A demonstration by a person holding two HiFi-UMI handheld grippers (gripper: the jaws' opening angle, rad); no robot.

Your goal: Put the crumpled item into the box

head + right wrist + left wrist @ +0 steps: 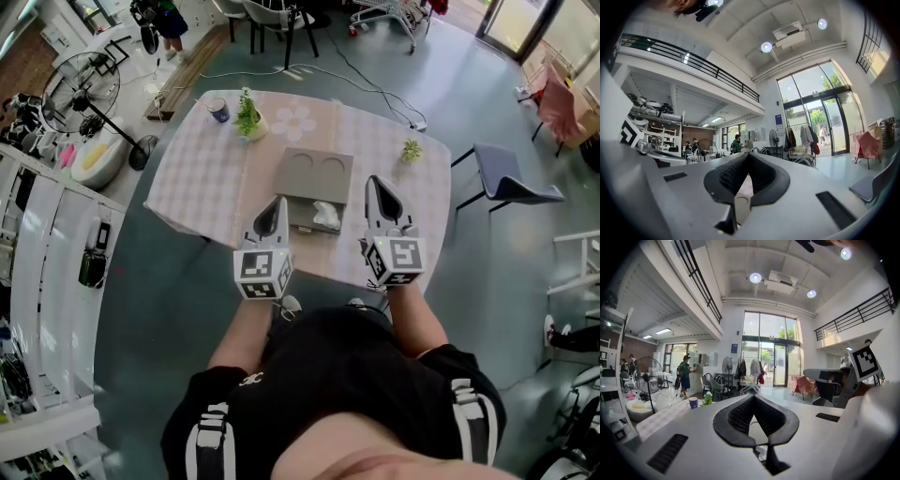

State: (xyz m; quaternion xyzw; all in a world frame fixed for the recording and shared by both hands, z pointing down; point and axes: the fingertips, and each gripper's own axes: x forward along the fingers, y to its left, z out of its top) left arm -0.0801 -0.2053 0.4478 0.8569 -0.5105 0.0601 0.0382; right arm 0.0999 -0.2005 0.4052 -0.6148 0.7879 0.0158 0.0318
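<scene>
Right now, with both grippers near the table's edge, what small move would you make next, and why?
Probably draw the left gripper and right gripper back: the crumpled item already seems to lie inside the open grey box, and both sets of jaws are shut and empty.

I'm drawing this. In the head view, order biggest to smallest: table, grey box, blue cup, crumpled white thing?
1. table
2. grey box
3. blue cup and crumpled white thing look about alike, so no ranking.
</scene>
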